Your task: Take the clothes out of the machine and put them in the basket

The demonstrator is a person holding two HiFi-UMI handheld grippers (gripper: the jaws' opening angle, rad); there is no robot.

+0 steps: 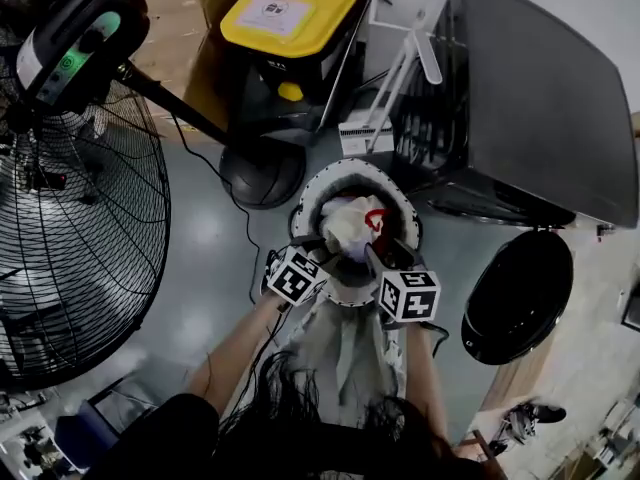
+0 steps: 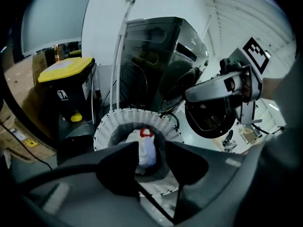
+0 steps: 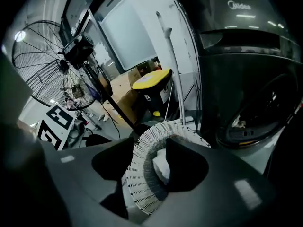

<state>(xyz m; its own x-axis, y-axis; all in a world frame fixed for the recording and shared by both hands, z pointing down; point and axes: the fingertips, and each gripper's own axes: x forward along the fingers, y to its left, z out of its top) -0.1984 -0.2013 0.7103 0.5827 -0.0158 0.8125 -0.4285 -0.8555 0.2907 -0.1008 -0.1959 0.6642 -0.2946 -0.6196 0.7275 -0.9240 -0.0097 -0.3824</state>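
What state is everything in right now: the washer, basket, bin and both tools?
Washer door: open.
Basket: upright, with clothes bunched inside.
Bin lid: shut.
Left tool: open, over the basket.
Right tool: open, at the basket's rim.

Floor fan (image 1: 80,228) cut off at head view's 9 o'clock edge; washing machine (image 3: 246,56) drum contents too dark to tell.
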